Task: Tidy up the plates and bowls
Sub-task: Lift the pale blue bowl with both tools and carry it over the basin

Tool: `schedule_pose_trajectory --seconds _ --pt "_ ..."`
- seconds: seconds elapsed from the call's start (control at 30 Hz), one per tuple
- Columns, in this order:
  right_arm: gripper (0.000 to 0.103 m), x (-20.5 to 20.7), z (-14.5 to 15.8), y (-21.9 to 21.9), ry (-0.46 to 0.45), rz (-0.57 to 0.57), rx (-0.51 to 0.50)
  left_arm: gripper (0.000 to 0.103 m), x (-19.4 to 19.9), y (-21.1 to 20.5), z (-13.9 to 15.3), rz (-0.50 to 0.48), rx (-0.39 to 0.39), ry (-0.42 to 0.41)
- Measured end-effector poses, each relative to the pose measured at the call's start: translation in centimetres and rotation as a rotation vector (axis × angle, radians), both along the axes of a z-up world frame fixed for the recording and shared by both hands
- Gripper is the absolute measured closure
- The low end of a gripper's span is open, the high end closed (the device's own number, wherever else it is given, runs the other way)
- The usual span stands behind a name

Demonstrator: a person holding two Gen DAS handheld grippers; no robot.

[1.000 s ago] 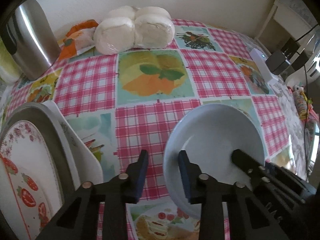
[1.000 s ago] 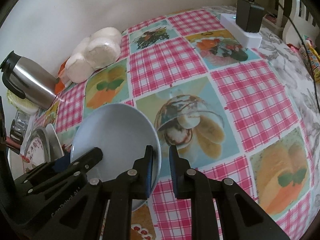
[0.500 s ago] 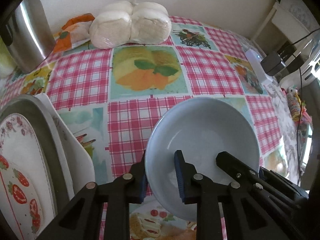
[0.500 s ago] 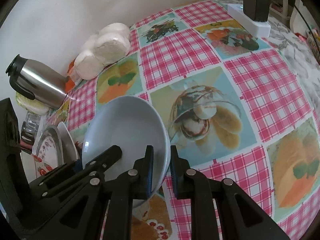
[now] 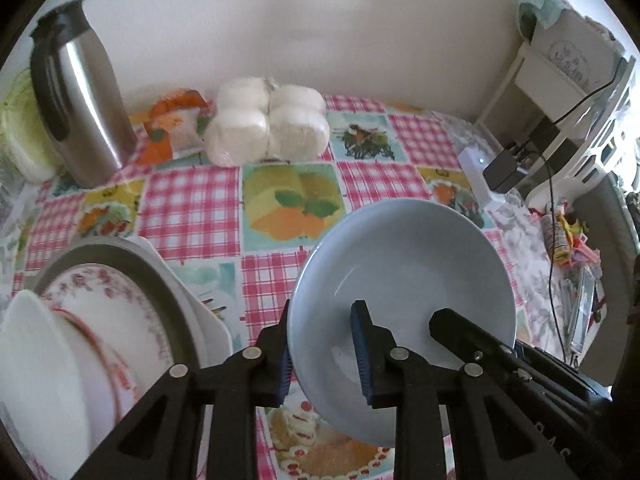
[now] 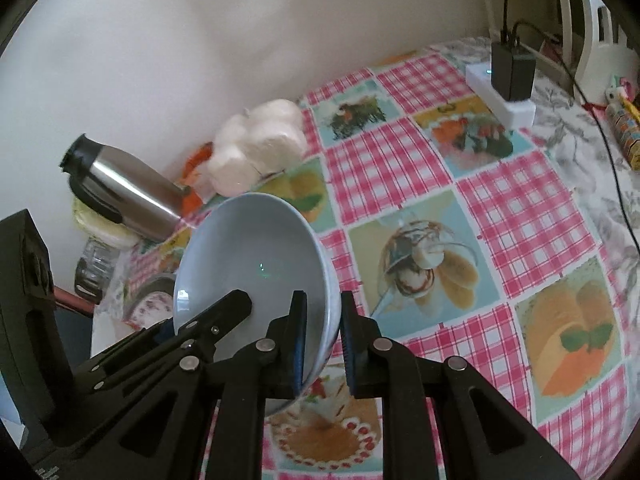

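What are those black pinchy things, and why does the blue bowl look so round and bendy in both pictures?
Those are two grabbers, each held in a person's hand. Each has a small camera that looks along its fingers, and its lens bends everything round. One picture comes from the left gripper, the other from the right gripper. Both pinch the rim of the same light blue bowl, one on each side, and hold it tilted above the checked tablecloth. Also on the table: a steel jug, a pack of white buns and a white power strip. On the left a stack of plates waits.
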State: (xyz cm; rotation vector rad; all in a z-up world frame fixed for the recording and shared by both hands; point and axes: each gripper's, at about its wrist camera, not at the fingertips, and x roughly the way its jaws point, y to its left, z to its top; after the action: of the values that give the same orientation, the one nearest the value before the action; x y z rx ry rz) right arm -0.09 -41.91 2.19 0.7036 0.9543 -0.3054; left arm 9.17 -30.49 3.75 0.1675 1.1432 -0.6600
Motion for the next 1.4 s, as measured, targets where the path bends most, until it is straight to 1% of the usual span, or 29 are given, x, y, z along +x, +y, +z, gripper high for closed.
schedule_pose_trajectory --seconds 0.2,0.33,0.53,0.7,0.8,0.97,1.13,1.4 --pt "0.085 -0.6 1.4 1.6 -0.013 0.018 0.000 0.075 -0.3 2.3 1.3 0.032 -0.024 0.026" --pt "0.085 -0.7 2.3 3.0 -0.027 0.040 0.000 0.075 -0.5 3.9 2.6 0.048 -0.037 0.017" --pt "0.085 -0.6 4.3 5.2 -0.065 0.083 -0.017 0.075 -0.8 6.7 4.7 0.077 -0.054 -0.013" --pt "0.085 -0.4 5.7 7.0 -0.090 0.113 -0.016 0.075 -0.9 9.3 5.9 0.113 -0.080 -0.016" --pt "0.085 -0.3 6.3 8.3 -0.103 0.133 -0.024 0.074 -1.0 10.8 6.2 0.143 -0.092 -0.015" --pt "0.085 0.5 6.9 10.7 -0.114 0.183 -0.034 0.073 -0.7 14.2 6.6 0.200 -0.137 -0.002" --pt "0.085 1.6 6.8 13.3 -0.116 0.231 -0.035 0.073 -0.1 17.6 6.3 0.265 -0.170 0.021" --pt "0.085 3.5 6.3 16.7 -0.116 0.289 -0.026 0.072 0.9 21.7 5.7 0.343 -0.195 0.046"
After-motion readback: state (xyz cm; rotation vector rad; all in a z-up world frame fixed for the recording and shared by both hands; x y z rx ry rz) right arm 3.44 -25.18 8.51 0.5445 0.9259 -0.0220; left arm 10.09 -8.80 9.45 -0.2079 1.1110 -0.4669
